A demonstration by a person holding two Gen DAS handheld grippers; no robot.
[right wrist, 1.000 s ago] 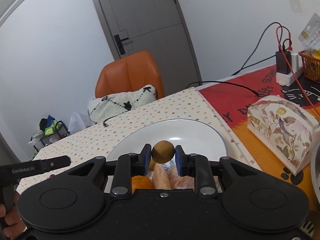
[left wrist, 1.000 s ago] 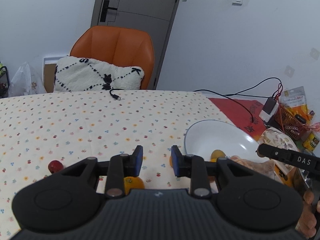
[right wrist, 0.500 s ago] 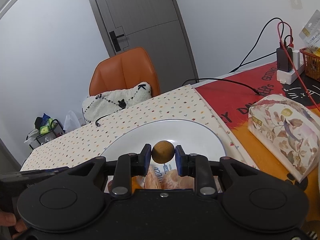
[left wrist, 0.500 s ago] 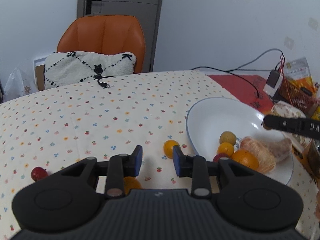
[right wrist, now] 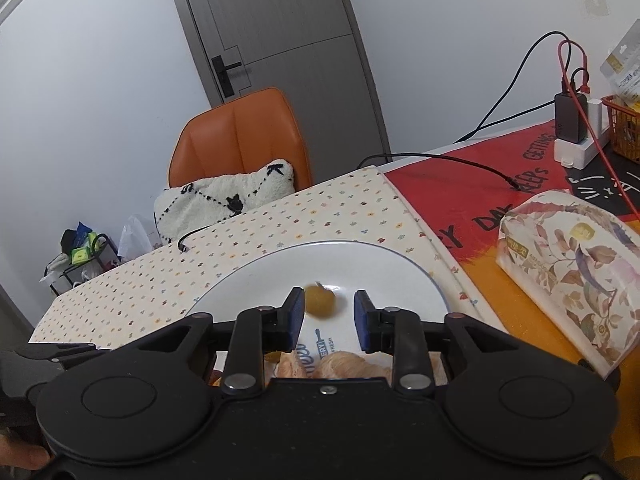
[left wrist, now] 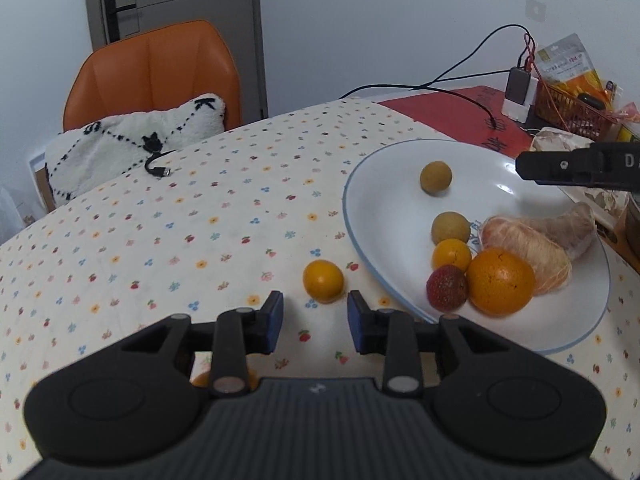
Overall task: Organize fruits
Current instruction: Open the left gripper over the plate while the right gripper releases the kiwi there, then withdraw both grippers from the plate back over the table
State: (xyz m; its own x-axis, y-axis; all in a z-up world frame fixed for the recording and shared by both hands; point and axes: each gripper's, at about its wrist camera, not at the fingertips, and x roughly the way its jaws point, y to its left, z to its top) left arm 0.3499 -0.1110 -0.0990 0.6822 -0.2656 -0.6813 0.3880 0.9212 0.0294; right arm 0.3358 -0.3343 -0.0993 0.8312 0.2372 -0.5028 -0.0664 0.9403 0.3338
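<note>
1. The right tool (right wrist: 324, 314) has just been opening; its jaws stand narrowly apart, and the round tan longan (right wrist: 319, 300), blurred, is loose between them over the white plate (right wrist: 392, 276).
2. The left tool (left wrist: 315, 316), also just opening, narrow and empty, points at a small orange kumquat (left wrist: 323, 281) on the floral surface (left wrist: 168, 240) beside the plate.
3. The round fruits show no long axis; the peeled pomelo segment (left wrist: 532, 250) lies lengthwise across the plate.

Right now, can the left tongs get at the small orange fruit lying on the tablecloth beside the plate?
Probably yes. The left tongs stand open with nothing between them, and the small orange fruit lies just ahead of their gap on bare tablecloth, clear of the plate rim.
</note>
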